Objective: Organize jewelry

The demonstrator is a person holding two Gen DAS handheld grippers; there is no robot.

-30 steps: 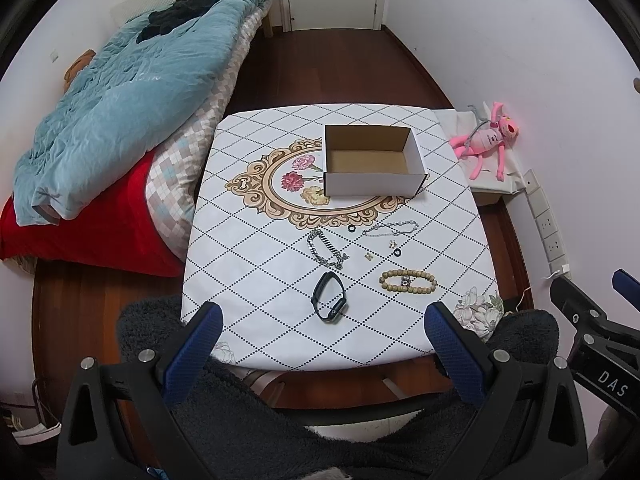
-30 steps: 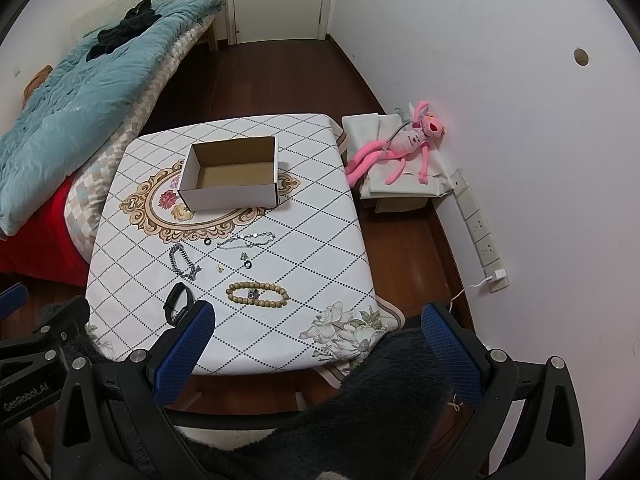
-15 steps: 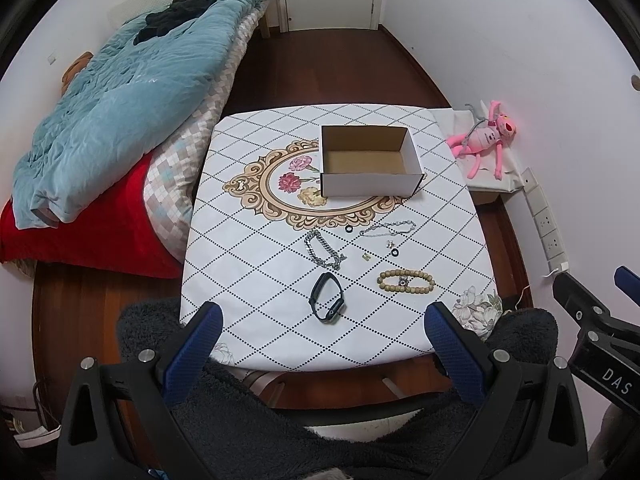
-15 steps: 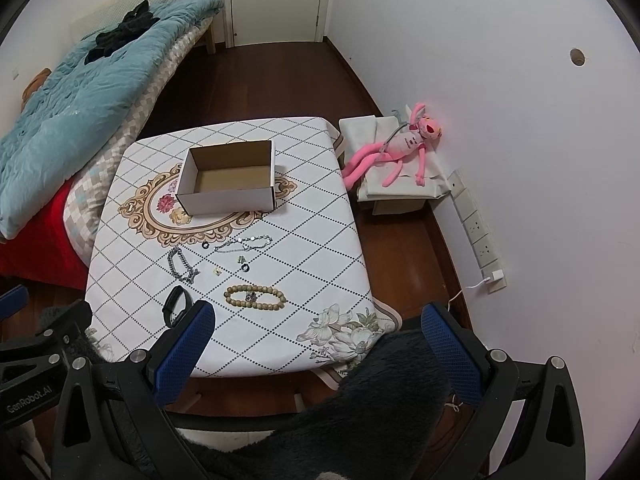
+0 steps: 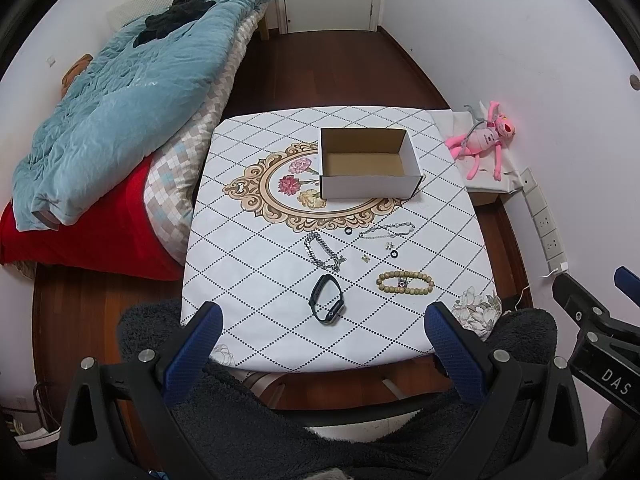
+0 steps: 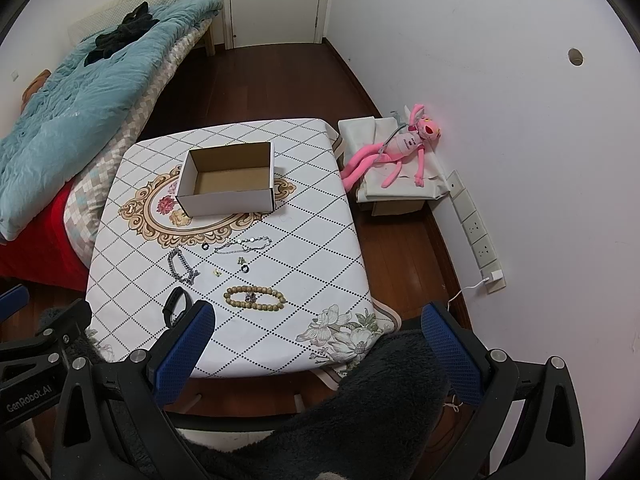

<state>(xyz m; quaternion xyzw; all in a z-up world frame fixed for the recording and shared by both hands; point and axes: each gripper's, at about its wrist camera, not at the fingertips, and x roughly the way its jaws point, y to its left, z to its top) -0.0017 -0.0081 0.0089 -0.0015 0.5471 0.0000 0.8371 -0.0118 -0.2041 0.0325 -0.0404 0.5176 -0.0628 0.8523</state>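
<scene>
Jewelry — wooden bead bracelet (image 5: 405, 282), silver chains, black band (image 5: 327, 298) — loose on tablecloth; both grippers wide apart, empty

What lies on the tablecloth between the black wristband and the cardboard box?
In the left wrist view, a silver chain bracelet lies between the black wristband and the cardboard box, with the tablecloth's printed gold frame beyond it.

1. Your right gripper's left finger (image 6: 182, 350) hides part of the black band (image 6: 176, 305) near the box (image 6: 228, 200).
2. The tiny pieces (image 5: 365, 259) between box and bead bracelet (image 5: 405, 282) are too small to identify.
3. The frame edge crops your right gripper (image 5: 600, 320).
</scene>
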